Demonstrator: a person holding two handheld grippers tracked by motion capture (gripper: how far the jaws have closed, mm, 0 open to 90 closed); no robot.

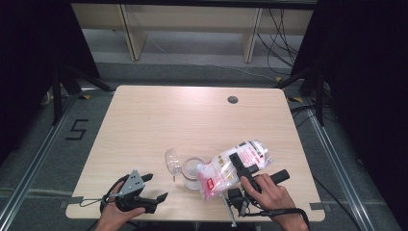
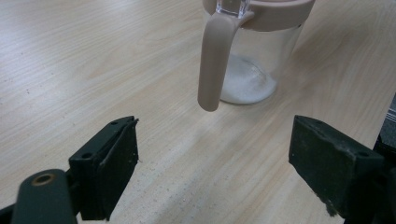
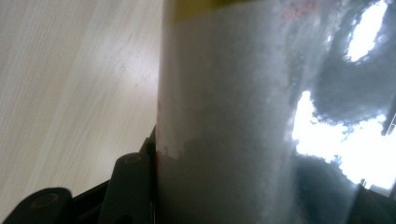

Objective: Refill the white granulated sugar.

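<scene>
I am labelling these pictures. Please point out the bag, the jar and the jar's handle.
bag [image 1: 226, 171]: high view, middle of its clear front.
jar [image 2: 254, 65]: left gripper view, its glass wall.
handle [image 2: 212, 60]: left gripper view, middle of the pink strip.

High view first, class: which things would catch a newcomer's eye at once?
The clear plastic bag of white grains with red print, tilted in the right gripper over the clear glass jar with a pink rim near the table's front edge. At front left, the left gripper stands open, facing the jar.
</scene>
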